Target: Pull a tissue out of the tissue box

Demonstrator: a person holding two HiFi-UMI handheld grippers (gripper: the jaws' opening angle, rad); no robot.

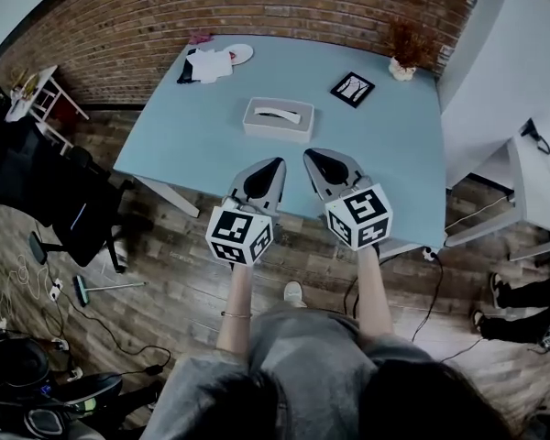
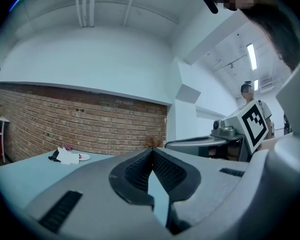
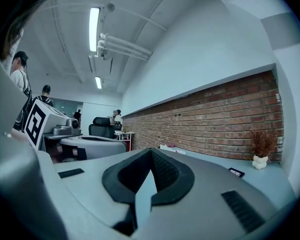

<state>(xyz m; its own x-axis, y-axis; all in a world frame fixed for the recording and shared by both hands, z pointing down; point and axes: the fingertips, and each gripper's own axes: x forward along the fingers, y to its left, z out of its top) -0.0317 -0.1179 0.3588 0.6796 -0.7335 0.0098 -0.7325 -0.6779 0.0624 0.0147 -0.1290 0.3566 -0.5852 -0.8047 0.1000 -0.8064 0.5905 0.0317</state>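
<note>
Both grippers closed, nothing held.
The left gripper point(image 1: 274, 166) and right gripper point(image 1: 313, 158) are held side by side, tips pressed together; just beyond them, the tissue box point(image 1: 278, 119) is seen untouched on the blue table point(image 1: 394, 145).

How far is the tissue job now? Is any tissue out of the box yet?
Done: nothing yet; the tissue lies in the slot of the tissue box on the blue table. In hand: the left gripper and right gripper, both shut and empty, hover at the table's near edge, short of the box. Left: reach the box, open a gripper, pinch the tissue and pull it out.
</note>
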